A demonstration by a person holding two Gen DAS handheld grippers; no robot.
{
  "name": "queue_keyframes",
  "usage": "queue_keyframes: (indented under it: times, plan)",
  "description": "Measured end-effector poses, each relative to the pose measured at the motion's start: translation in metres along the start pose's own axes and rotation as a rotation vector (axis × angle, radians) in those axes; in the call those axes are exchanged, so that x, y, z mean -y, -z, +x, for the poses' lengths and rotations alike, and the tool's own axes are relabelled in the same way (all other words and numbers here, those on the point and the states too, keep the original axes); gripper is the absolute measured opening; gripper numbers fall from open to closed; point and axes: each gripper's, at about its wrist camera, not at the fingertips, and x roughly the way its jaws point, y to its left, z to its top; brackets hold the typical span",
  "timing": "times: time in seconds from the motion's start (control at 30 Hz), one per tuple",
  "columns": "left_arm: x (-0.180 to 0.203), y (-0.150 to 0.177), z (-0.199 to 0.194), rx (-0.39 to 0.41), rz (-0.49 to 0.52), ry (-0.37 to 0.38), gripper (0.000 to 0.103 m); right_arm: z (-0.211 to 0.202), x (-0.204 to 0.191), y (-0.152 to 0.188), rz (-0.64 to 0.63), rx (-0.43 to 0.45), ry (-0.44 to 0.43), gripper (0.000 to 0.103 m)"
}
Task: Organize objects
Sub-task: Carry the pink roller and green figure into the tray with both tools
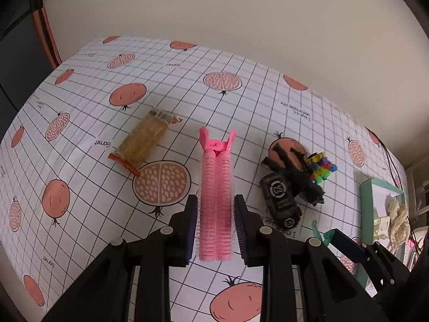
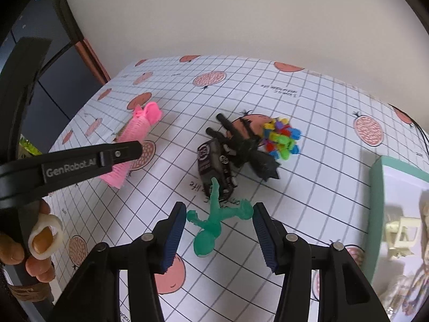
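Observation:
A pink hair roller clip [image 1: 215, 177] lies lengthwise on the pomegranate-print tablecloth [image 1: 80, 171]. My left gripper [image 1: 215, 200] is shut on it, both pads pressed into its bristles. The right wrist view shows the same roller [image 2: 139, 128] resting on the table behind one left finger [image 2: 107, 158]. A translucent green toy figure [image 2: 211, 225] sprawls on the cloth between the spread fingers of my right gripper [image 2: 219, 209], which is open and not touching it.
A black toy car [image 2: 211, 161], a black hair claw [image 2: 252, 150] and a cluster of coloured beads [image 2: 281, 139] sit together beyond the figure. A yellow snack packet [image 1: 143, 141] lies at the left. A teal box [image 2: 376, 201] at the right holds a cream claw clip [image 2: 402, 236]. A hand [image 2: 16, 249] holds the left gripper.

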Motion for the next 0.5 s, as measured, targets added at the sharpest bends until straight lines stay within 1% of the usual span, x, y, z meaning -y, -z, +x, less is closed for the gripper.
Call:
queue_keyframes:
  times: [0.2, 0.5]
  plan:
    - [0.014, 0.0, -0.013, 0.029, 0.017, 0.008, 0.028, -0.016, 0.018, -0.001, 0.023, 0.017, 0.019, 0.054]
    - [0.052, 0.005, -0.028, 0.057, 0.077, 0.022, 0.028, -0.045, 0.057, 0.004, 0.076, 0.045, 0.068, 0.054]
